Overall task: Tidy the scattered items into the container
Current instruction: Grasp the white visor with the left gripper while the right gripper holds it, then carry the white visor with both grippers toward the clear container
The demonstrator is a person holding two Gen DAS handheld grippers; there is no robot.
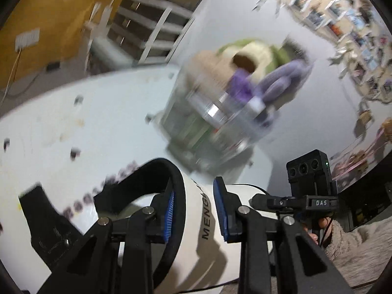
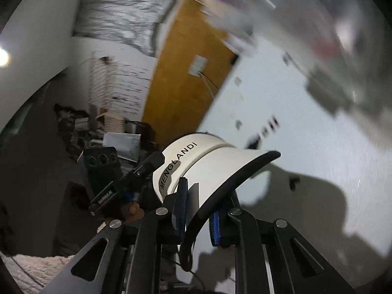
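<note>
White sun visor [image 1: 196, 210], lettered MENGLANDI, is clamped by both the left gripper [image 1: 194, 212] and right gripper [image 2: 199, 223], carried above the table [image 1: 73, 112]; release over the plush-filled clear container [image 1: 215, 112] is judged next.

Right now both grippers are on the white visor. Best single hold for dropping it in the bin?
Probably the headband. The left gripper pinches the visor across that thin flat strip by the lettering, coming edge-on with a pad on each face. The right gripper clamps the curved brim edge, which looks likelier to slip. The bin lies ahead of the left gripper.
</note>
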